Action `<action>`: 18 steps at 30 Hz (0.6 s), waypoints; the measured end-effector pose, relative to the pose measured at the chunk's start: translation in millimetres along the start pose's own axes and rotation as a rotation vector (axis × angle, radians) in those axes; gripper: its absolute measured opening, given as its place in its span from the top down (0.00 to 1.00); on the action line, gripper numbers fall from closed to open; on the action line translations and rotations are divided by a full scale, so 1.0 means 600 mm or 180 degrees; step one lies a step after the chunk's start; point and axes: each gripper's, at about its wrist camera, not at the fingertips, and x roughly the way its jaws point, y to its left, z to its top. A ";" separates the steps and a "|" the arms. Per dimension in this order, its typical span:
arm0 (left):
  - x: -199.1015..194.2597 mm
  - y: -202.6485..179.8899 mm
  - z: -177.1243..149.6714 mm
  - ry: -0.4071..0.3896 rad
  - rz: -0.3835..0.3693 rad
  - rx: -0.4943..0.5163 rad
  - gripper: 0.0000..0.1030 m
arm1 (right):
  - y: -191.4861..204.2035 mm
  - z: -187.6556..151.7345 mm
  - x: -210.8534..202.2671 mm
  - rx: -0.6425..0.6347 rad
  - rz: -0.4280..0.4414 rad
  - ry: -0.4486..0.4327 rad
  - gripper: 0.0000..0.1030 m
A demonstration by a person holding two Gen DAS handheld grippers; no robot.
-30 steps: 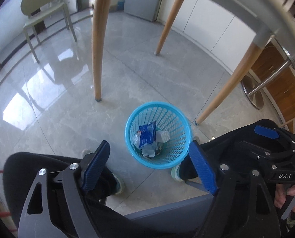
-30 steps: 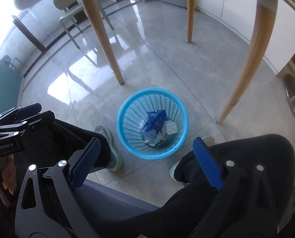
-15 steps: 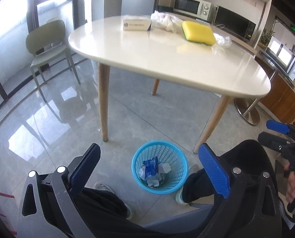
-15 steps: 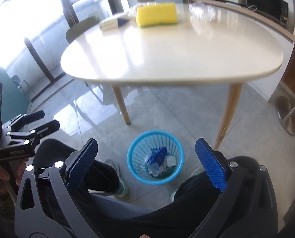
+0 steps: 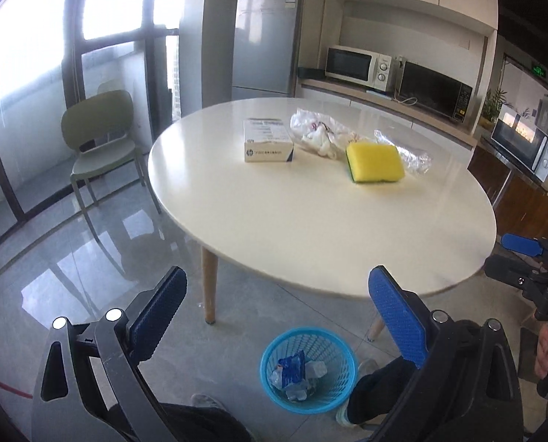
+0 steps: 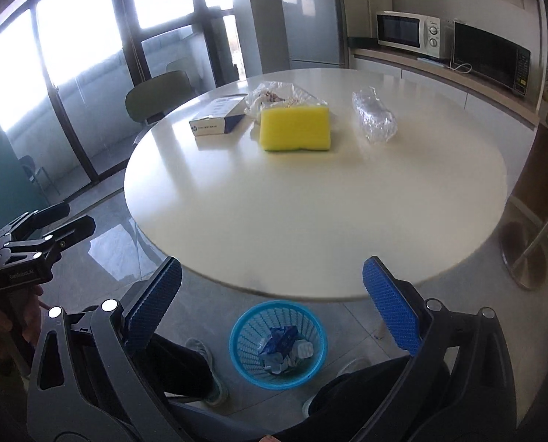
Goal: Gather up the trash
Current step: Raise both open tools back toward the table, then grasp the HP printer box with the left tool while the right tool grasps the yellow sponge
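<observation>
Two hand-held grippers are held above the blue bin (image 5: 308, 364), and both are empty. The left hand-held gripper (image 5: 277, 328) has its jaws wide apart; they have just been opening, and nothing is between them. The right hand-held gripper (image 6: 272, 311) also has its jaws apart. The bin stands on the floor under the near edge of the surface (image 5: 310, 228) and already has some wrappers inside. On the far part of the surface lie a white box (image 5: 268, 145), a crumpled white bag (image 5: 320, 130), a yellow sponge (image 5: 375, 162) and a clear plastic wrapper (image 6: 373, 119). I think the risk is in the thin plastic: it can slip from the pads, or fall beside the bin. Also the sponge may be taken by mistake, because it touches the wrapper.
</observation>
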 end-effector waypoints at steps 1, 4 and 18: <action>0.003 0.001 0.009 -0.0035 0.0017 0.0009 0.06 | 0.001 0.008 0.003 -0.0026 -0.0009 -0.0011 0.09; 0.015 0.009 0.033 -0.0090 0.0022 -0.0026 0.06 | -0.003 0.027 0.014 -0.0071 -0.0033 -0.0023 0.09; 0.122 0.029 0.125 -0.0046 0.0068 -0.0066 0.06 | -0.012 0.137 0.128 -0.0028 -0.0013 0.0092 0.09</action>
